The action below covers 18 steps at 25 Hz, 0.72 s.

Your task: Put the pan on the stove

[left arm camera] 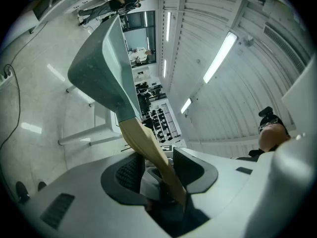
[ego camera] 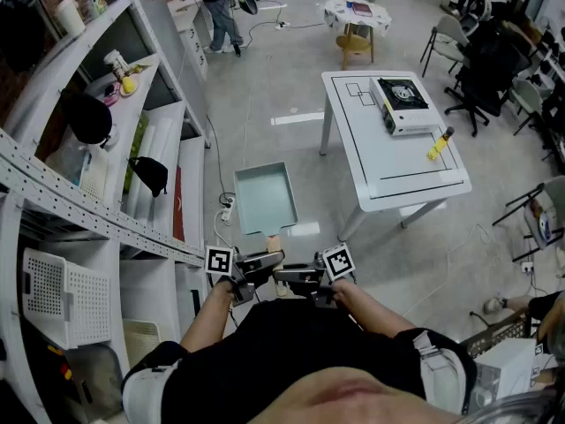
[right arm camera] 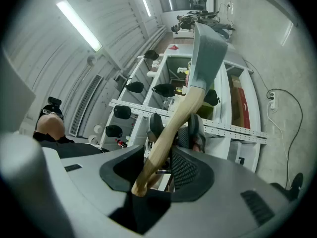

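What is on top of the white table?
A stove and a yellow bottle sit on the table, which has black lines marked on it. The tabletop under the stove is hidden.

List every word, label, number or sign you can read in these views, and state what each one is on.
No text can be read in any view.
Black-and-white square markers on the two gripper cubes: patterns only, no letters.
Red upright panel: white mark, too small to read.
Silver portable stove: any label too small to read.
Teal square pan with wooden handle: no print visible.
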Each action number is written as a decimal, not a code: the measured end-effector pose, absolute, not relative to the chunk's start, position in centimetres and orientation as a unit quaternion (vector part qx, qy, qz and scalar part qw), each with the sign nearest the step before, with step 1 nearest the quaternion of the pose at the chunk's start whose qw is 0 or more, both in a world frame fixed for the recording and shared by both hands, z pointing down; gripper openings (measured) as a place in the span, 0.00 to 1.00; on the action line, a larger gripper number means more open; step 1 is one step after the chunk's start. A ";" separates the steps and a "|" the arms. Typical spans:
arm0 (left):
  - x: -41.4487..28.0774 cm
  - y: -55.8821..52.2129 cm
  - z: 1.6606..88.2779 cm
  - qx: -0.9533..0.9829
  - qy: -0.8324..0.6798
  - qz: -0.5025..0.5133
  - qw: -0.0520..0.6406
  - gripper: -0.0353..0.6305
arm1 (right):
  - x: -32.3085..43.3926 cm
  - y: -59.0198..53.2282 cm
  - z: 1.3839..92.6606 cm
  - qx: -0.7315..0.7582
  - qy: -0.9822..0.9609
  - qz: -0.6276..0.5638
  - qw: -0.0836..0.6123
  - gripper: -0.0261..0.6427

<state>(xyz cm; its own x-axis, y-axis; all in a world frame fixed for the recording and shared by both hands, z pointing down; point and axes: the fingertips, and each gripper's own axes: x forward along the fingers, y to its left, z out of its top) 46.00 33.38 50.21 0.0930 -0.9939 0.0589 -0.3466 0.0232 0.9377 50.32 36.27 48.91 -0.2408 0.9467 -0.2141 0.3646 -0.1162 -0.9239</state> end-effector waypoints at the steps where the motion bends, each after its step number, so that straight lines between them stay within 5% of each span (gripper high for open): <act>1: 46.3 33.7 50.4 0.591 -0.563 -0.371 0.443 0.34 | 50.6 36.5 48.9 -0.542 -0.603 0.510 0.286 0.30; 18: 49.1 36.0 47.7 0.623 -0.583 -0.335 0.401 0.35 | 53.0 39.4 47.9 -0.538 -0.609 0.510 0.283 0.29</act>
